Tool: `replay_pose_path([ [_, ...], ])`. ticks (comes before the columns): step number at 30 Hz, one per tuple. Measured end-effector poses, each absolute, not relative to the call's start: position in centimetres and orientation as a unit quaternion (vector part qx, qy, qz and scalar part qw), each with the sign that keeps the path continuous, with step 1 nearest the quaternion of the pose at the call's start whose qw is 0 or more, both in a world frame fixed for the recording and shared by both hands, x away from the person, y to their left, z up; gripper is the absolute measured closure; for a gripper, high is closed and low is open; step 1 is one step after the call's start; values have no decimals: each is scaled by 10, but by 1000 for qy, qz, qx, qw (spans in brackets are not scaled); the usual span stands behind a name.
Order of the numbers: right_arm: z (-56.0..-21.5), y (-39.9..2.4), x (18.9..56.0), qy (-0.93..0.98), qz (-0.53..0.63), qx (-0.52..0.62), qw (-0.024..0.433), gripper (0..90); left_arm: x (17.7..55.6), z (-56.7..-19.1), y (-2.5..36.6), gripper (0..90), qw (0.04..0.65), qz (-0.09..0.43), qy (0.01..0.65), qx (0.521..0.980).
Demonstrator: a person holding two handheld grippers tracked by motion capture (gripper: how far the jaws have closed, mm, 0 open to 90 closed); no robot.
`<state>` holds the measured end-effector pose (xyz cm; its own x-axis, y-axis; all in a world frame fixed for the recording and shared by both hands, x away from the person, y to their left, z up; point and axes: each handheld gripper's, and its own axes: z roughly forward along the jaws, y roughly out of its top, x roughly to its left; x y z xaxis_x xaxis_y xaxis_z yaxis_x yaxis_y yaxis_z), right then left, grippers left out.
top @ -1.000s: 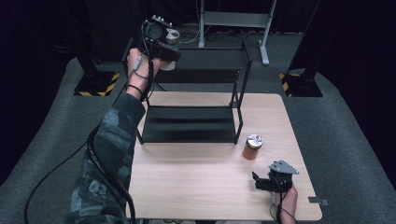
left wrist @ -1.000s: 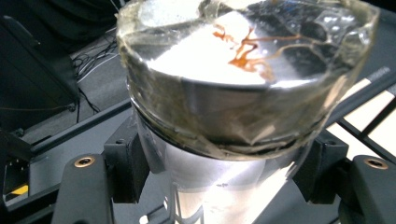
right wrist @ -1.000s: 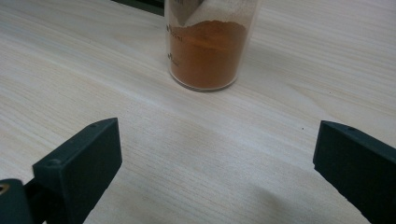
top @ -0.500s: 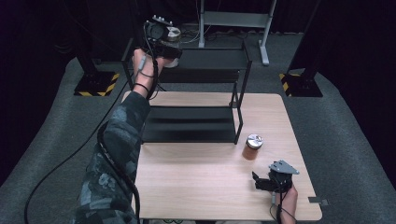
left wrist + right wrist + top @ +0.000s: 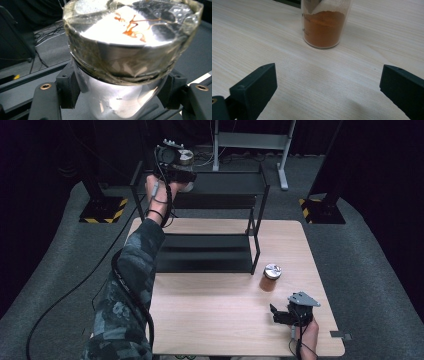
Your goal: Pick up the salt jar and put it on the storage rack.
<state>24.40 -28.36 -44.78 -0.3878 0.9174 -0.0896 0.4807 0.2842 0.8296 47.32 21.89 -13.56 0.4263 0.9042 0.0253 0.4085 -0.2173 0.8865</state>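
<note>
My left gripper (image 5: 183, 175) is held out over the left end of the black rack's top shelf (image 5: 227, 182), shut on a clear jar (image 5: 186, 156) with a silver lid. In the left gripper view the jar (image 5: 130, 50) stands upright between the two black pads (image 5: 67, 87), which press on its sides below the lid. My right gripper (image 5: 278, 315) rests low over the table's front right, open with nothing between its jaws. A jar of orange powder (image 5: 270, 277) stands just beyond it, upright on the wood (image 5: 324, 25), well ahead of the fingertips (image 5: 259, 82).
The two-shelf black rack (image 5: 210, 255) takes up the far middle of the wooden table (image 5: 220, 320). Grey carpet, black stands with yellow-striped feet (image 5: 102, 212) and a metal frame (image 5: 250, 142) lie behind. A cable trails from the left sleeve.
My left gripper has carried the jar a little farther out, to the right and lower toward the rack's top shelf. The right gripper and the orange jar have stayed put.
</note>
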Motion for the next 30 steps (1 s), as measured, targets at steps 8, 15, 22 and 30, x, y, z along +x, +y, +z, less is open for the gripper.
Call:
replay_pose_path([
  [8, -448, -283, 244, 745, 371, 469, 294, 0, 475, -147, 220, 306, 453, 291, 452, 712],
  [15, -448, -283, 244, 746, 370, 469, 295, 0, 478, -146, 214, 306, 448, 296, 456, 710],
  [22, -448, -283, 244, 746, 370, 469, 296, 0, 480, -148, 210, 306, 447, 302, 462, 704],
  [30, -448, -283, 243, 745, 371, 469, 296, 0, 480, -149, 212, 304, 451, 302, 458, 704],
])
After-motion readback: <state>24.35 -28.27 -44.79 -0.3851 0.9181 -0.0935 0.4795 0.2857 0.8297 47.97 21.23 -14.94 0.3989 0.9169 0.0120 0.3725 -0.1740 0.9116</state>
